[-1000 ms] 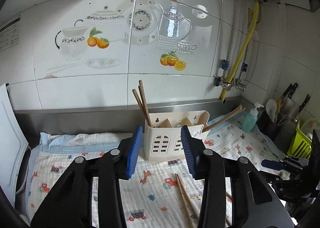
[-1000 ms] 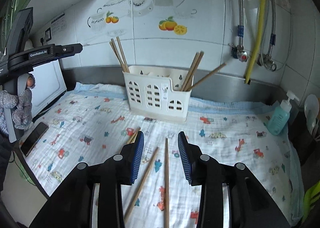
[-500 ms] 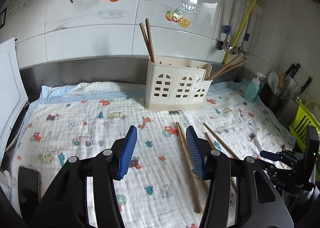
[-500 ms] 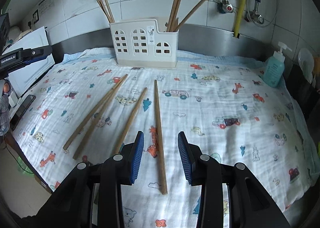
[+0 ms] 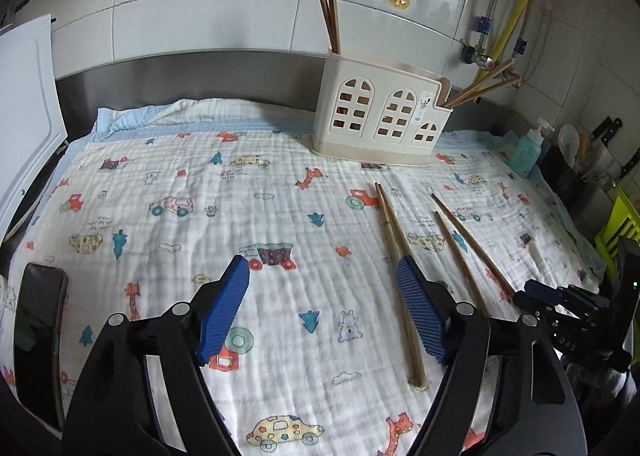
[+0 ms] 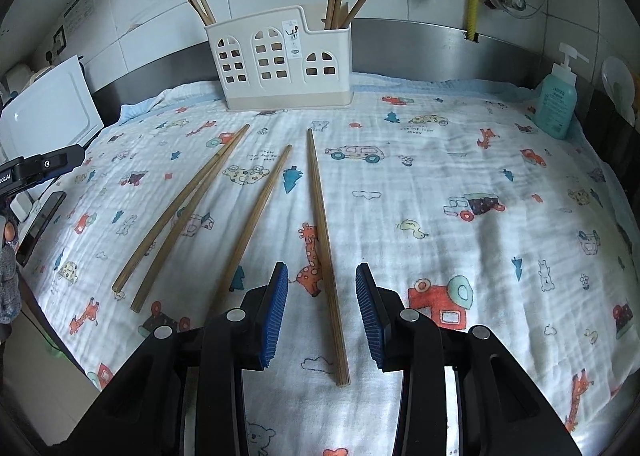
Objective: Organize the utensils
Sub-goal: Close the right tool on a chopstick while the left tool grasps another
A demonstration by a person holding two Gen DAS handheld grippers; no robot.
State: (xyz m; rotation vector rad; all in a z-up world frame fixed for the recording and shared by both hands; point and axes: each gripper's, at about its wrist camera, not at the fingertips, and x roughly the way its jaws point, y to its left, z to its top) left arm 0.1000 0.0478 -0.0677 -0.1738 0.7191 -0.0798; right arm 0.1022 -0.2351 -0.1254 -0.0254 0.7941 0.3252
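A cream utensil holder [image 5: 380,115] [image 6: 284,63] stands at the back of the cloth with chopsticks upright in its end compartments. Several loose chopsticks lie flat on the cloth. My left gripper [image 5: 322,263] hangs low over the cloth, its jaws opening with nothing between them. A pair of chopsticks [image 5: 394,248] runs under its right finger. My right gripper [image 6: 322,268] is partly open. One long chopstick [image 6: 320,207] lies on the cloth between its blue pads, which do not press on it. Further left lie a single chopstick [image 6: 256,215] and a pair [image 6: 180,211].
A printed cloth [image 6: 460,159] covers the counter. A phone [image 5: 38,340] lies at its left edge beside a white board [image 5: 24,115]. A teal soap bottle [image 6: 556,99] stands at the back right, with knives and a green rack [image 5: 616,223] beyond it.
Both grippers have sunk toward the cloth and tilted down, so the loose chopsticks now lie close ahead. The left jaws have spread wider. The right jaws keep the same gap.
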